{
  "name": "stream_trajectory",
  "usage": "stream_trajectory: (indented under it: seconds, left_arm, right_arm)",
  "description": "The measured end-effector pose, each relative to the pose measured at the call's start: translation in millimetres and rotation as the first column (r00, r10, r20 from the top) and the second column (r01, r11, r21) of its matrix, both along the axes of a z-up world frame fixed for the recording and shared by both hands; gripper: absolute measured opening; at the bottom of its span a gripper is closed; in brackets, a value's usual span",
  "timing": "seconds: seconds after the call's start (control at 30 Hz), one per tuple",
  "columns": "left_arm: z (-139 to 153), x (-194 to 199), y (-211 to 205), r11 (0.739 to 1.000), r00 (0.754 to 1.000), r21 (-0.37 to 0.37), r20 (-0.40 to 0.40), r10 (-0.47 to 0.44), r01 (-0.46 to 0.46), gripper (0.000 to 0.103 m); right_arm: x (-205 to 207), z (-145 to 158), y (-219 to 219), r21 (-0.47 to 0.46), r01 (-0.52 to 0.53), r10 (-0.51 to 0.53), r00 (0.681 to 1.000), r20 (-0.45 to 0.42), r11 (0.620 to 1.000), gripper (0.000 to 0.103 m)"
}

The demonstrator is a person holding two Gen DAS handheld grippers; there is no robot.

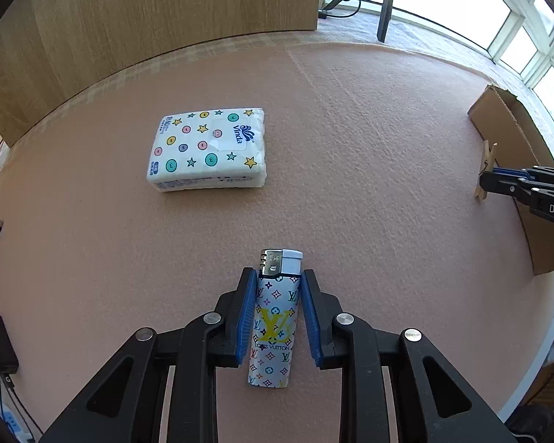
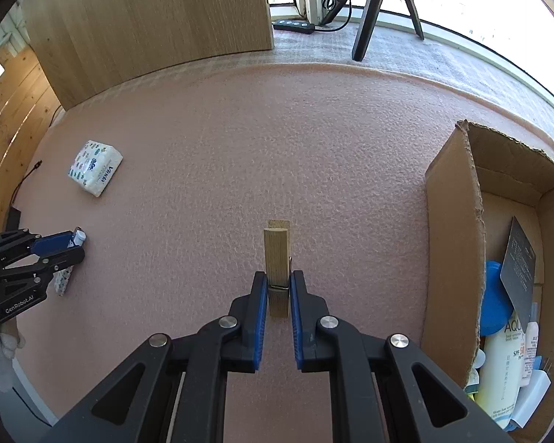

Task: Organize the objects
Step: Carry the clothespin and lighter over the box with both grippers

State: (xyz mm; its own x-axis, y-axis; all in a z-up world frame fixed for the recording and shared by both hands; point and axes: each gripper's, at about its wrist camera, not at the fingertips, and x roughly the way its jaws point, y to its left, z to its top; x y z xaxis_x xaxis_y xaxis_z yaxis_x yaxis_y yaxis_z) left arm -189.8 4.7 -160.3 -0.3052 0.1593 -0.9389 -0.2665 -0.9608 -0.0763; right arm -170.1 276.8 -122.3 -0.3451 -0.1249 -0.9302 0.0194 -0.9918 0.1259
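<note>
A white lighter (image 1: 273, 325) with a coloured monogram print and a silver top stands between the blue pads of my left gripper (image 1: 279, 273), which is shut on it just below the metal cap. The right wrist view shows the same gripper (image 2: 75, 245) at the far left over the pink mat, with the lighter (image 2: 63, 281) slanting down from it. My right gripper (image 2: 279, 277) is shut on a wooden clothespin (image 2: 276, 251), which sticks out past the fingertips. In the left wrist view that clothespin (image 1: 484, 170) hangs upright at the right edge.
A Vinda tissue pack (image 1: 208, 147) lies on the pink mat (image 1: 351, 184). An open cardboard box (image 2: 454, 221) at the right holds a sunscreen bottle (image 2: 502, 365), a blue lid and a dark card. A wooden panel (image 2: 147, 18) stands behind, with tripod legs (image 2: 369, 11) beyond.
</note>
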Motion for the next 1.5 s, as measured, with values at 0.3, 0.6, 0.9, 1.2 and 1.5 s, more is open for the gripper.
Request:
stream_trajectory:
  seconds: [0.3, 0.6, 0.9, 1.2, 1.5]
  left_arm:
    - [29, 11, 30, 0.998, 0.998, 0.051, -0.055, -0.026, 0.029, 0.026]
    - [73, 15, 100, 0.986, 0.985, 0.103, -0.129, -0.117, 0.13, 0.026]
    - [99, 4, 185, 0.96, 0.957, 0.131, -0.188, -0.22, 0.247, 0.026]
    - [97, -17, 270, 0.941, 0.937, 0.124, -0.2, -0.287, 0.315, 0.026]
    - [85, -46, 323, 0.937, 0.933, 0.106, -0.182, -0.31, 0.332, 0.026]
  right_arm:
    - [40, 36, 20, -0.083, 0.012, -0.019, 0.996, -0.083, 0.996, 0.011]
    - [92, 85, 58, -0.082, 0.053, -0.068, 0.978, -0.197, 0.995, 0.011]
    - [134, 101, 122, -0.044, 0.153, -0.159, 0.962, -0.221, 0.987, 0.011]
    - [161, 91, 170, -0.04, 0.229, -0.233, 0.951, -0.203, 0.973, 0.011]
    - [164, 76, 184, -0.051, 0.229, -0.234, 0.956, -0.176, 0.972, 0.011]
